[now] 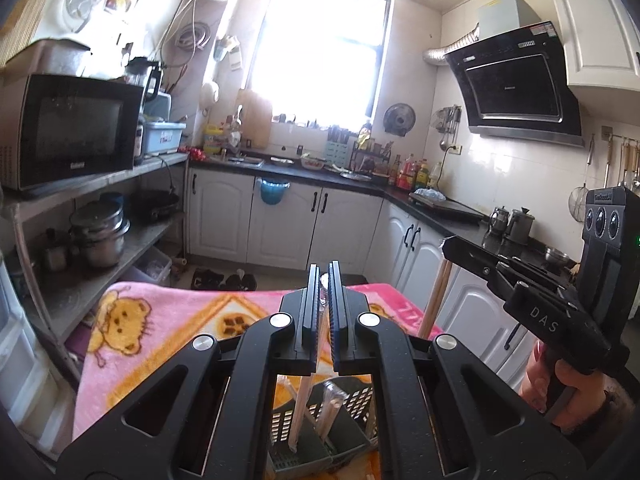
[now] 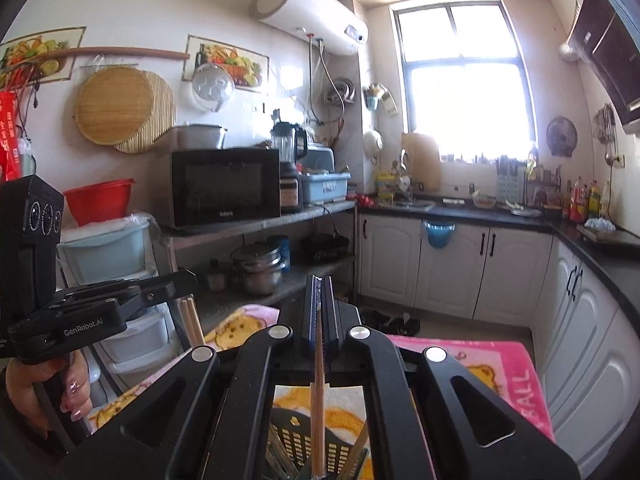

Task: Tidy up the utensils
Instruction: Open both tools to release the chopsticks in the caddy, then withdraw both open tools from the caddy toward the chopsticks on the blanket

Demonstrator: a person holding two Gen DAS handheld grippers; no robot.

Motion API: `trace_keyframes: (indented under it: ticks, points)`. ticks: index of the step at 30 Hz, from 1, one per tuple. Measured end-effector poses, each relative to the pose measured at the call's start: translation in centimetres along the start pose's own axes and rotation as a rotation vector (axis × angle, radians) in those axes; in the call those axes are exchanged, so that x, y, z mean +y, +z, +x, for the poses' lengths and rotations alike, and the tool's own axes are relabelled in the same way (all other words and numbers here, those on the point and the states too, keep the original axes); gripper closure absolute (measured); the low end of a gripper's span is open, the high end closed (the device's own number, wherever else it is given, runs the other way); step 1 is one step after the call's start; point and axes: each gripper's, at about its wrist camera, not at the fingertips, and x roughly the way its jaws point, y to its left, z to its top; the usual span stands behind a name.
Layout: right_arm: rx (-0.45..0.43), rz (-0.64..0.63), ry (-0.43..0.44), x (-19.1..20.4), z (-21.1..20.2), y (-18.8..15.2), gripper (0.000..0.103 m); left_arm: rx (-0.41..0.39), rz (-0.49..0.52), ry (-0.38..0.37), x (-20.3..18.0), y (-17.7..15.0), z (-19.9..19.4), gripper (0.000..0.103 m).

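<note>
In your left wrist view, your left gripper (image 1: 325,280) has its jaws pressed almost together on a pale chopstick (image 1: 306,396), which hangs down from the pads toward 6 o'clock into a dark slotted utensil basket (image 1: 352,404). The basket sits on a pink cartoon blanket (image 1: 160,344) that fills the lower half of the view; a plastic-wrapped utensil (image 1: 330,410) leans inside it just beside the chopstick. At 3 o'clock you see your right gripper (image 1: 450,245) from the side, clamped on wooden chopsticks (image 1: 436,300) that slant down toward the blanket, with your right hand (image 1: 560,388) on its handle at 4 o'clock. In your right wrist view, the right gripper (image 2: 322,284) is closed tight on a wooden chopstick (image 2: 319,408) that runs straight down to 6 o'clock into the same basket (image 2: 296,440), where other utensils, too blurred to name, stand. At 9 o'clock your left gripper (image 2: 188,280) shows from the side, its jaws closed on pale chopsticks (image 2: 192,322), and your left hand (image 2: 44,392) grips the handle at 8 o'clock.
</note>
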Motion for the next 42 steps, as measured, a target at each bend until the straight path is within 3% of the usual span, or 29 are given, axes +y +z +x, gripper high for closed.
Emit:
trace_keyframes:
  ticks: [13,26,29,31,33,36,42]
  points:
    - [0.072,0.022,0.001,0.3,2.8,-3.9,0.1,0.071,-0.039,-0.014,1.0,-3.8,2.6,0.101]
    - [0.097,0.033,-0.026,-0.1,3.5,-5.5,0.1,0.1,-0.054,-0.002,1.8,-5.3,3.5,0.101]
    - [0.106,0.034,-0.041,-0.3,3.5,-5.9,0.097,0.105,-0.053,0.011,1.9,-5.5,3.5,0.092]
    - [0.106,0.035,-0.05,-0.4,3.3,-6.1,0.084,0.106,-0.055,0.018,2.0,-5.7,3.5,0.086]
    - [0.106,0.033,-0.06,-0.5,3.1,-6.5,0.08,0.108,-0.059,0.017,2.1,-5.8,3.3,0.081]
    - [0.118,0.037,-0.065,-0.8,2.9,-7.0,0.079,0.105,-0.058,0.027,2.2,-5.8,3.0,0.077]
    - [0.137,0.036,-0.087,-1.4,2.1,-8.0,0.068,0.105,-0.063,0.027,2.1,-6.1,2.3,0.063]
